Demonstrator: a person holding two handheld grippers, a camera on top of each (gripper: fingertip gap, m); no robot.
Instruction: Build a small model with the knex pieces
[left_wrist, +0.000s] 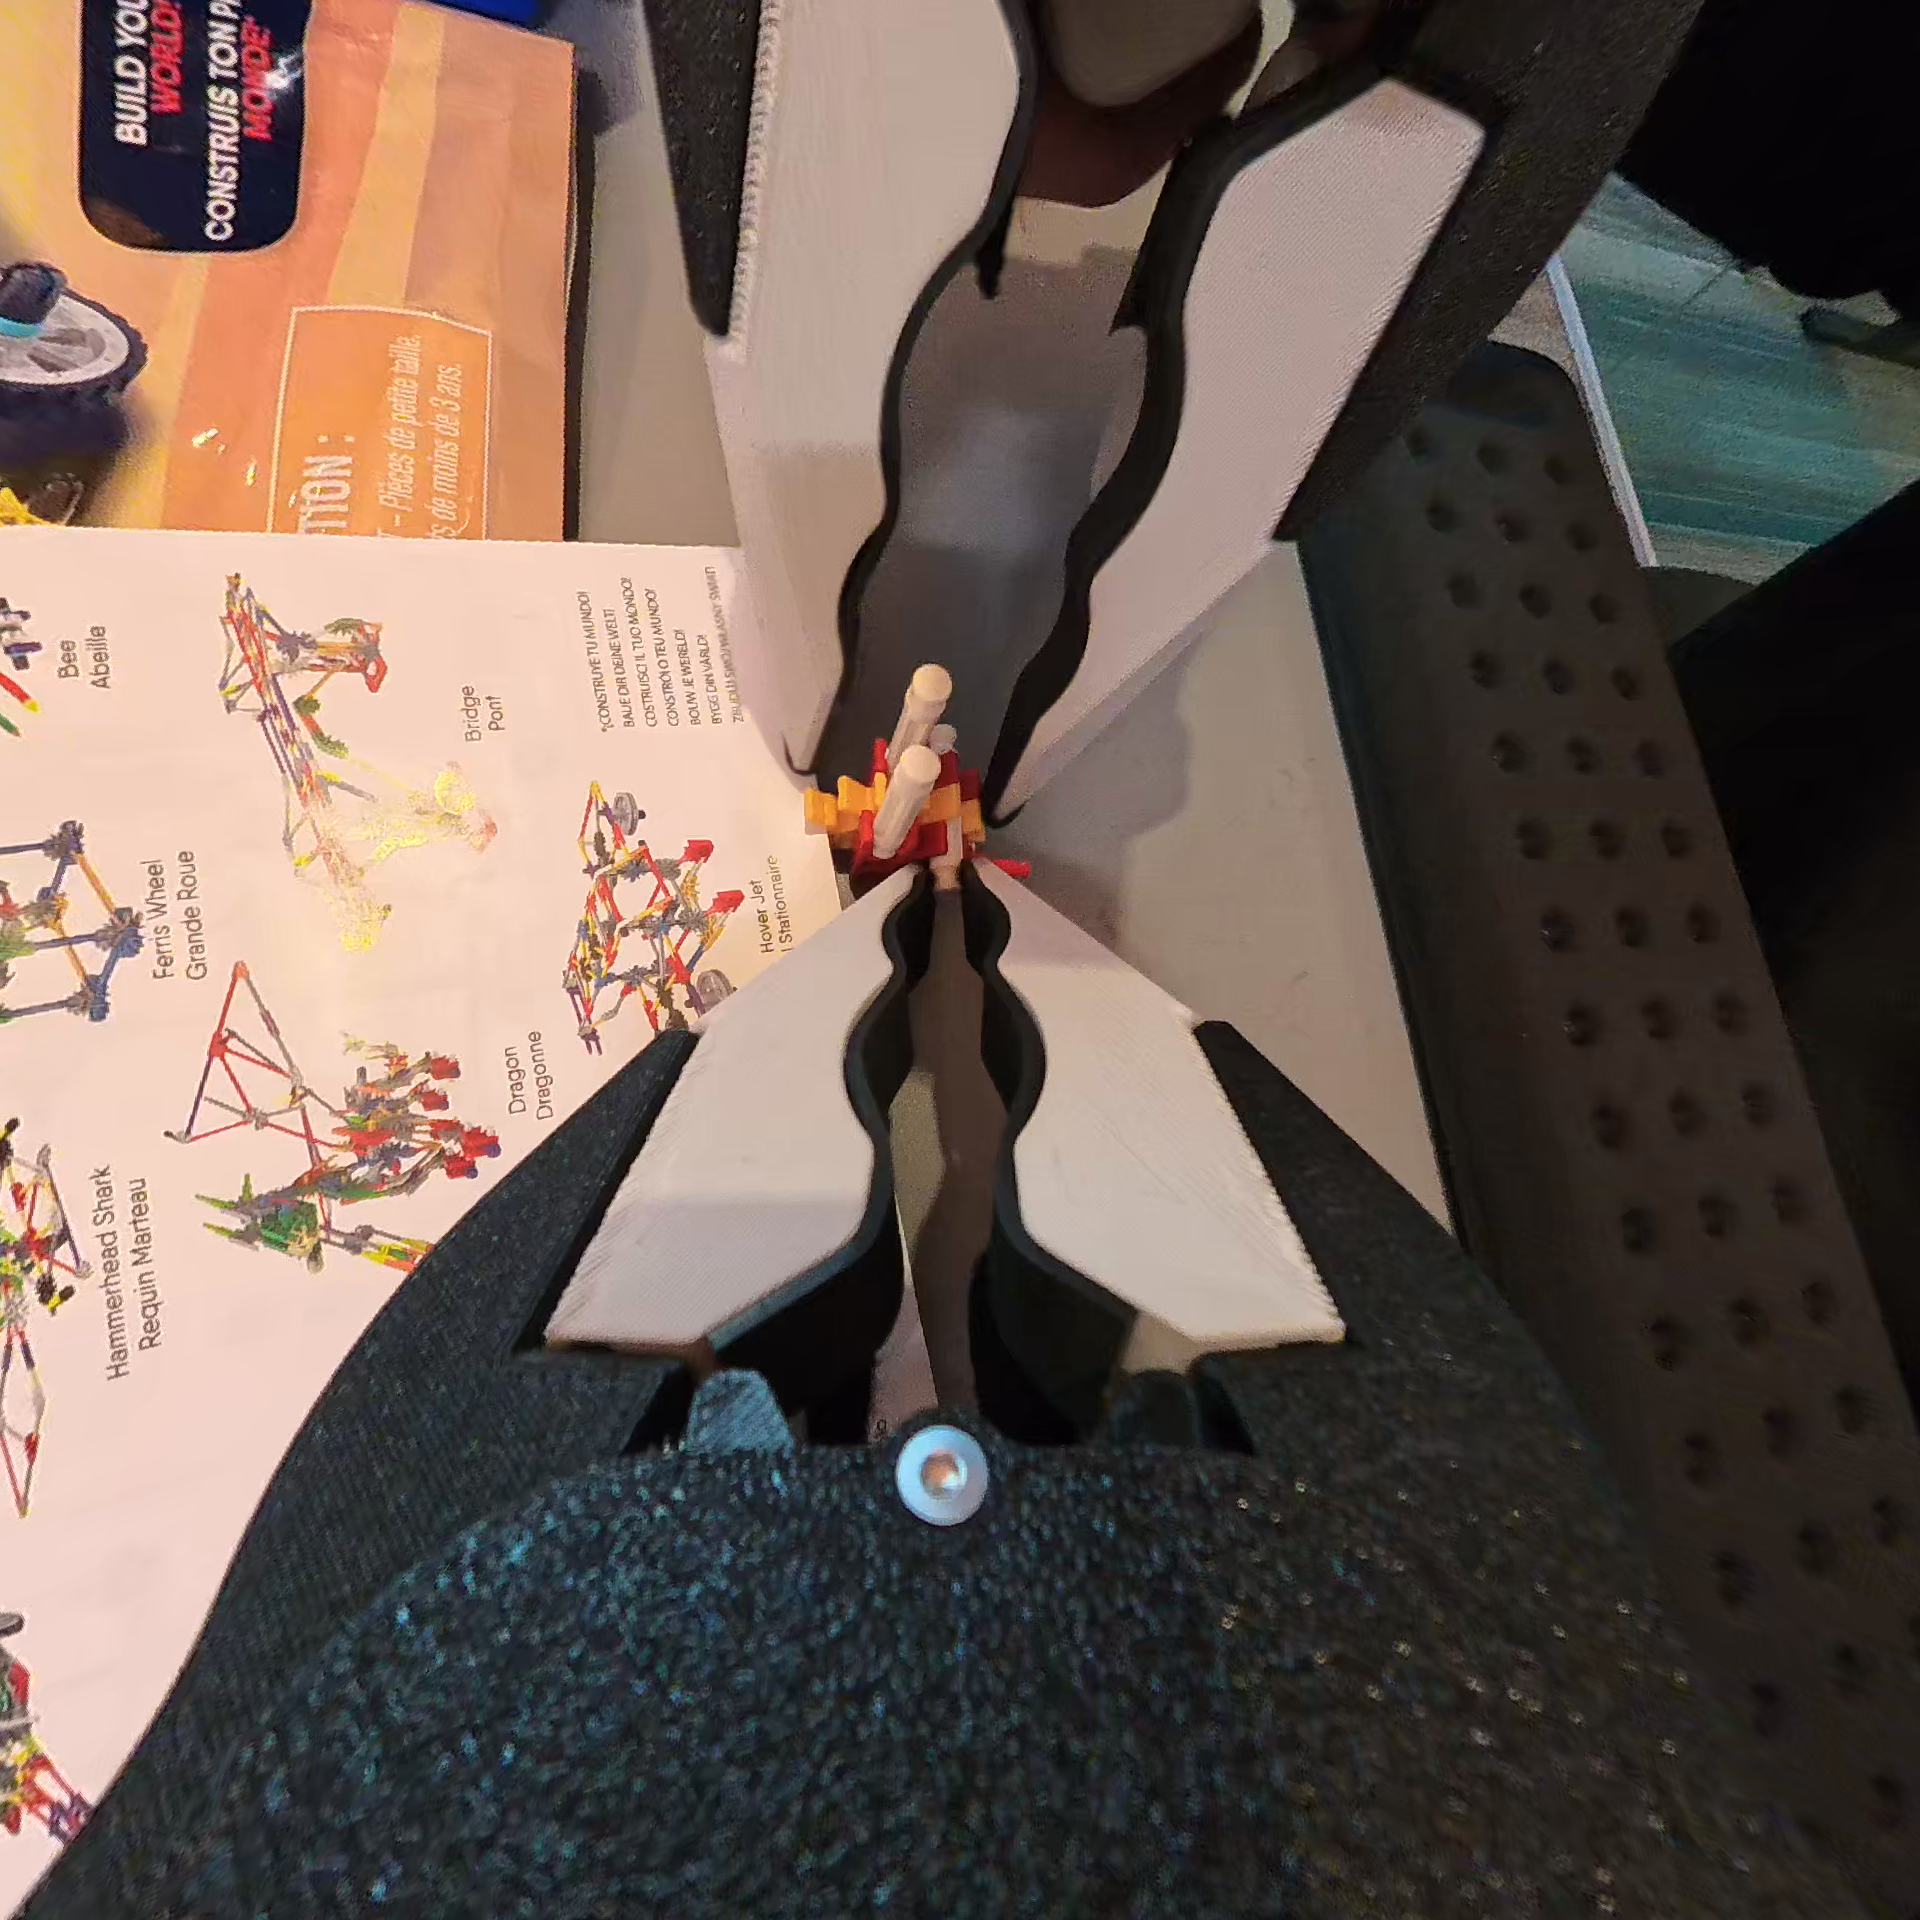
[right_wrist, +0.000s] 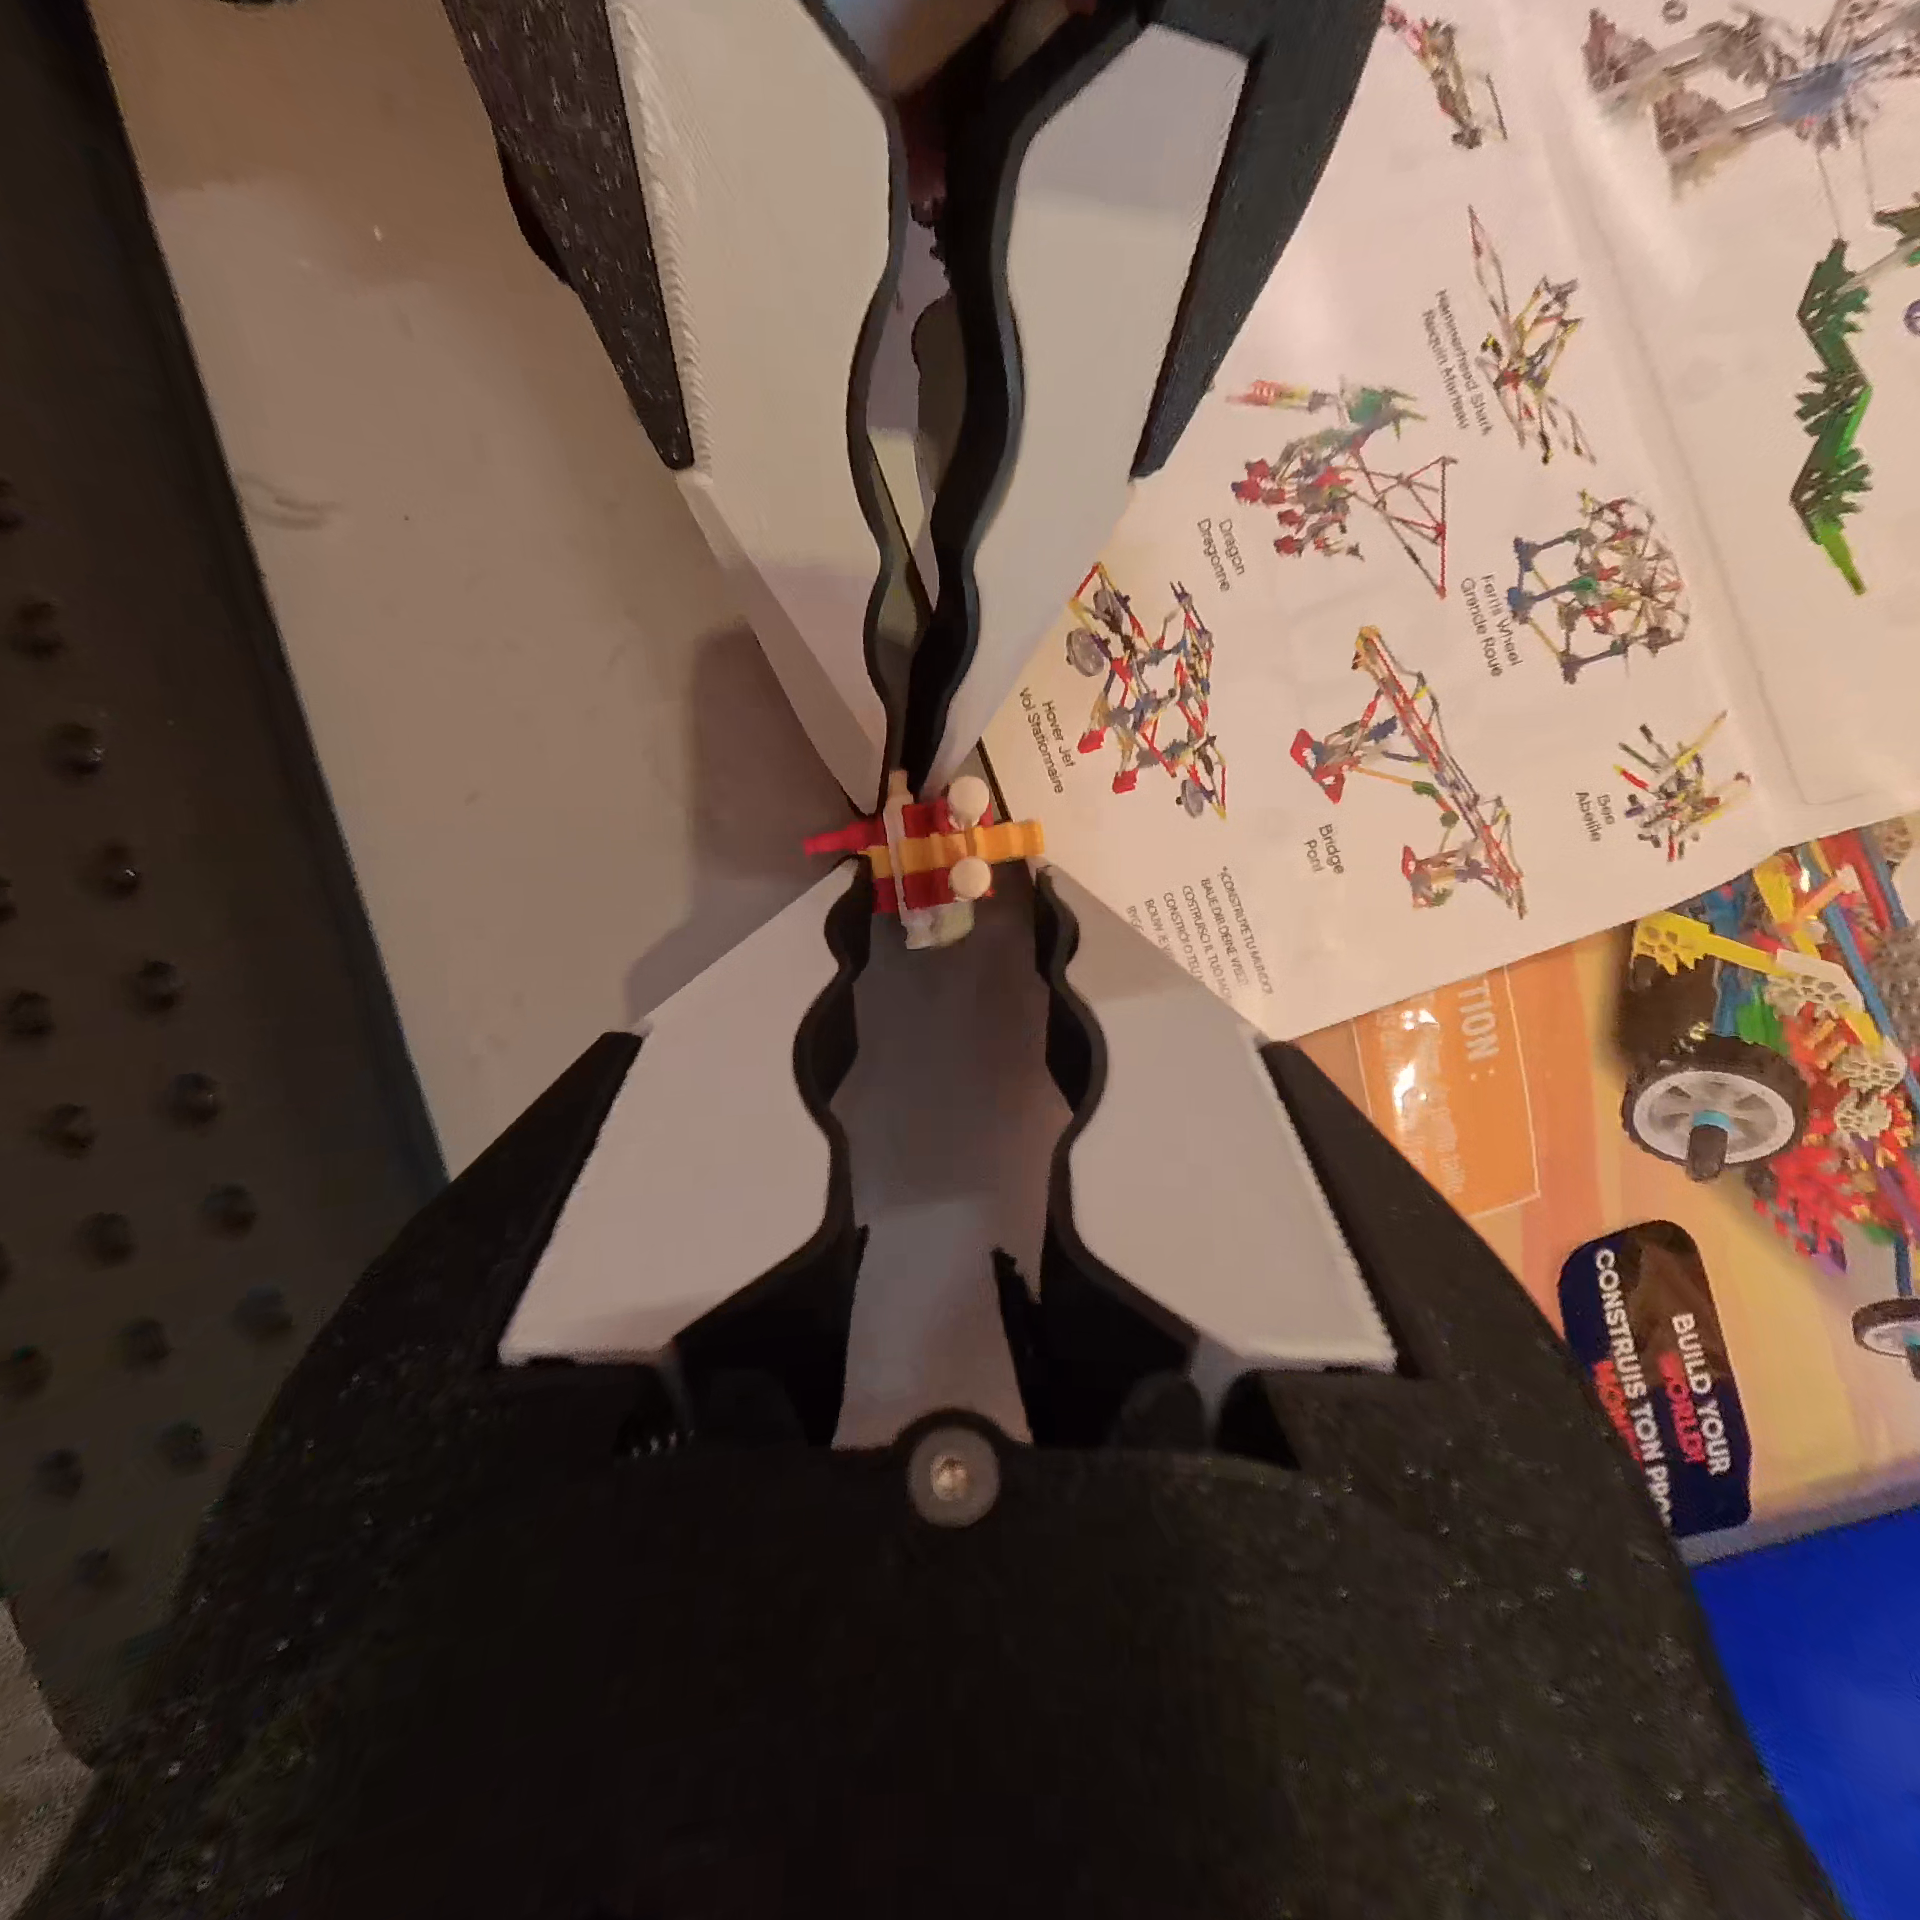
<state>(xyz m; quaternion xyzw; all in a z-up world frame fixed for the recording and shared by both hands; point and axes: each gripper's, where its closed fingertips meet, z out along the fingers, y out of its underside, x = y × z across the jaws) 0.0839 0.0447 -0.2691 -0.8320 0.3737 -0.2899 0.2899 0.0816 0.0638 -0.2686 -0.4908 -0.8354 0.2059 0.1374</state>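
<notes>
A small toy assembly (left_wrist: 904, 805) of red and yellow snap connectors with short white rods hangs above a white table (left_wrist: 1309, 790). My left gripper (left_wrist: 940, 878) is shut on its lower end, jaws almost together. In the right wrist view, the left gripper (right_wrist: 914, 774) comes in from the top, pinching the assembly (right_wrist: 935, 852). My right gripper (right_wrist: 951, 878) is open, its fingertips (right_wrist: 1044, 883) flanking the yellow connector's ends; I cannot tell whether they touch it. It also shows at the top of the left wrist view (left_wrist: 902, 795).
A white instruction sheet (left_wrist: 364, 831) with pictures of models lies on the table beside the grippers, also in the right wrist view (right_wrist: 1455, 520). An orange toy box (left_wrist: 395, 260) lies beyond it. A black perforated surface (left_wrist: 1610, 935) borders the table's other side. Less than 4 cm separates the two grippers' tips.
</notes>
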